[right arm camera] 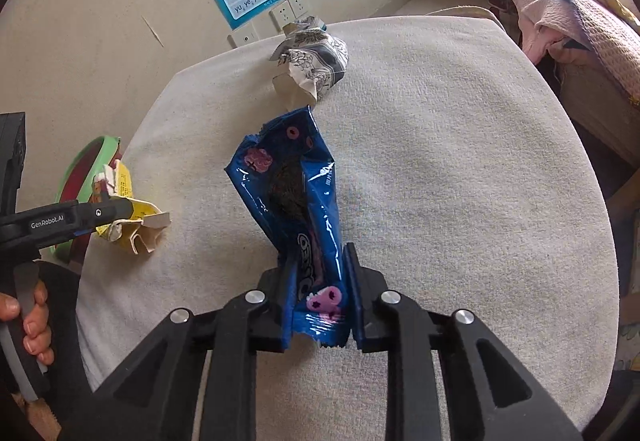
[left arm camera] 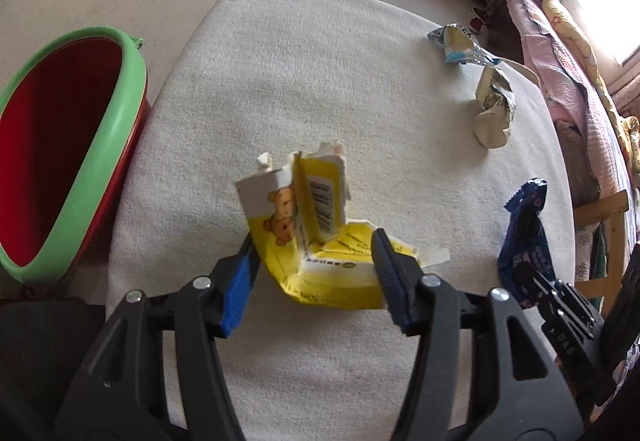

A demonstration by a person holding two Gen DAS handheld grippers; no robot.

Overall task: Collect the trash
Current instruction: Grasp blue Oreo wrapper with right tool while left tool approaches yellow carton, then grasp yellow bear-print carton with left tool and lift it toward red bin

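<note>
My left gripper (left arm camera: 316, 241) is shut on a crumpled yellow carton (left arm camera: 304, 209) with a bear print, held over the white cloth of the table (left arm camera: 320, 81). From the right wrist view the same carton (right arm camera: 132, 221) hangs at the left gripper (right arm camera: 116, 210), near the table's left edge. A blue Oreo wrapper (right arm camera: 296, 193) stands up between the fingers of my right gripper (right arm camera: 316, 257), which is shut on its lower end. That wrapper (left arm camera: 524, 241) shows at the right in the left wrist view.
A red bin with a green rim (left arm camera: 100, 145) stands left of the table. A crumpled patterned paper (right arm camera: 316, 61) and a silver-blue wrapper (left arm camera: 460, 45) lie at the far side. A bed with pink bedding (left arm camera: 560, 61) runs along the right. A person's hand (right arm camera: 28, 321) grips the left handle.
</note>
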